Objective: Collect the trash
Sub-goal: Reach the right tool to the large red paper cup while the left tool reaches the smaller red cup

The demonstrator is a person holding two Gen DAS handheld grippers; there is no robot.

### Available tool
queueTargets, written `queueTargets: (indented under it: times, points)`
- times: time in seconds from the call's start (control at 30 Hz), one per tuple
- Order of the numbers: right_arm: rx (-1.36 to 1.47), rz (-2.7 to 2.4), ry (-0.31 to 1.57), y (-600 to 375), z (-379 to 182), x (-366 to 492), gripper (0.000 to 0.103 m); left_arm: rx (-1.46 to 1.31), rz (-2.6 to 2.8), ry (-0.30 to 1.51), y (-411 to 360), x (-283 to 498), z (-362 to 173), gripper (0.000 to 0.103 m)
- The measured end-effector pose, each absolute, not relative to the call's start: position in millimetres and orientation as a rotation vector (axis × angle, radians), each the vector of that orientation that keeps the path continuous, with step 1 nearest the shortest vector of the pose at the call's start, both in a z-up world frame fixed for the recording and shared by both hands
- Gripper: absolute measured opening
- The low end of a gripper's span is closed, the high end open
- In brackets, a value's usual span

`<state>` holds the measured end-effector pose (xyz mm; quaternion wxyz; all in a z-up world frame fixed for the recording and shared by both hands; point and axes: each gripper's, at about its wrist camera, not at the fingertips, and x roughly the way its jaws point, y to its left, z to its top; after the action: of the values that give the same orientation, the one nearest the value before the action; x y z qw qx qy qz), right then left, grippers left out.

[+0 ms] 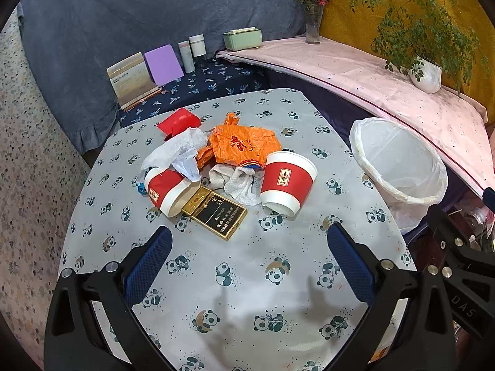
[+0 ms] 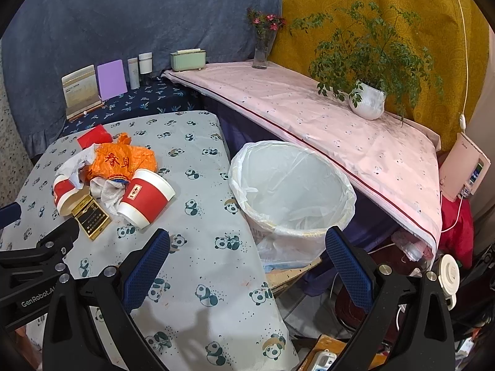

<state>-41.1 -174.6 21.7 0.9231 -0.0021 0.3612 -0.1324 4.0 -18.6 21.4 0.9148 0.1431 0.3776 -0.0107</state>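
A pile of trash lies on the panda-print table (image 1: 247, 278): two red-and-white paper cups on their sides (image 1: 286, 182) (image 1: 168, 190), a black and gold cigarette box (image 1: 216, 213), an orange plastic bag (image 1: 244, 145), crumpled white tissues (image 1: 178, 151) (image 1: 239, 182) and a red packet (image 1: 179, 122). A bin with a white liner (image 1: 399, 160) (image 2: 290, 191) stands off the table's right edge. My left gripper (image 1: 249, 232) is open and empty, just short of the cigarette box. My right gripper (image 2: 247, 238) is open and empty, over the table edge near the bin.
A dark blue shelf behind the table holds a card stand (image 1: 130, 77), a purple card (image 1: 162, 63) and two bottles (image 1: 193, 49). A pink-covered ledge (image 2: 309, 117) carries a green box (image 2: 188, 59), a flower vase (image 2: 263, 46) and a potted plant (image 2: 368, 99). Clutter lies on the floor to the right.
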Motion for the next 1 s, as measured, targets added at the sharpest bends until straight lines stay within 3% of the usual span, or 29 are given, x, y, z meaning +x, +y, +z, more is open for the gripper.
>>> queueTargets:
  times: [0.17, 0.63, 1.0]
  points:
    - [0.006, -0.273, 0.742, -177.7, 23.0, -35.5, 0.096, 0.258, -0.049, 0.858, -16.4, 16.6, 21.2, 0.096]
    - [0.016, -0.256, 0.765, -176.0, 17.4, -11.0, 0.096, 0.189, -0.068, 0.813, -10.3, 39.9, 23.0, 0.096]
    - [-0.021, -0.166, 0.836, -144.6, -17.0, 21.9, 0.096, 0.114, 0.005, 0.850, 55.5, 68.7, -5.9, 0.096]
